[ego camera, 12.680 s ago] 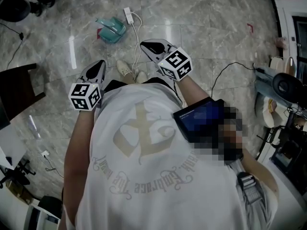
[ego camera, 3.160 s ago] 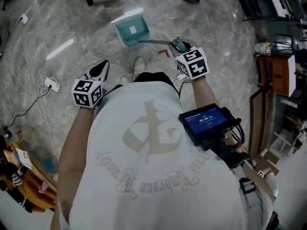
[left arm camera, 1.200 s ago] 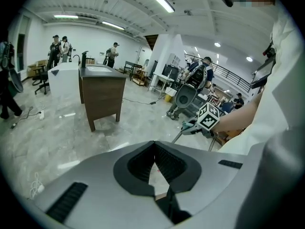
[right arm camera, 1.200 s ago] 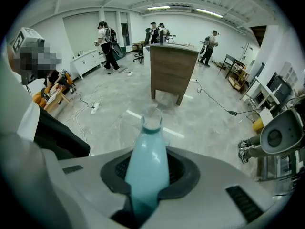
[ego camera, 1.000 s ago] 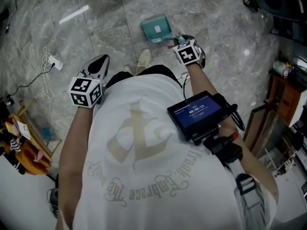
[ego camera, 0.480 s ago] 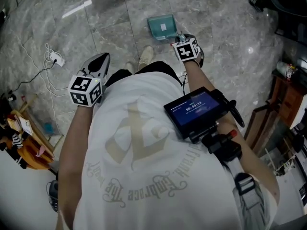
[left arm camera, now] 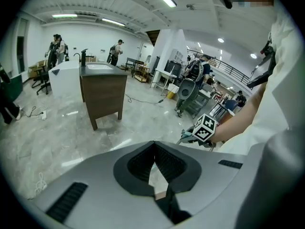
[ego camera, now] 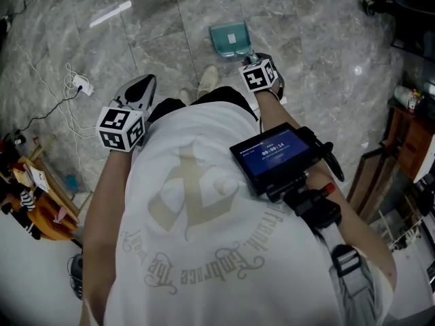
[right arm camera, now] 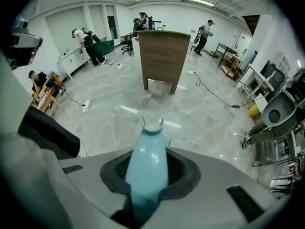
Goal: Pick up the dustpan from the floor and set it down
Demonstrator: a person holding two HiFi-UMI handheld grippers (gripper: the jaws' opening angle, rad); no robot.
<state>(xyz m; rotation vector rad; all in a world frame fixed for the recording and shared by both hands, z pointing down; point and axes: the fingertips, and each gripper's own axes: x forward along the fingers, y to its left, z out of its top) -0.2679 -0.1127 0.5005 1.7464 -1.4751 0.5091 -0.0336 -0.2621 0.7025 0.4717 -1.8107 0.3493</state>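
The tongs [right arm camera: 145,174] are clamped on a pale blue dustpan handle [right arm camera: 147,151], its notched end pointing to 12 o'clock. Beyond, at 12 o'clock, a wooden counter [right arm camera: 163,58] stands on the grey marble floor [right arm camera: 205,125]. A cable [right arm camera: 214,95] trails at 2 o'clock.

The floor [ego camera: 326,53] is grey polished marble tile and reflects the long ceiling lamps [right arm camera: 199,2]. A brown wooden cabinet [right arm camera: 163,57] stands in the white-walled hall. A white power strip [ego camera: 80,83] lies with its cables.
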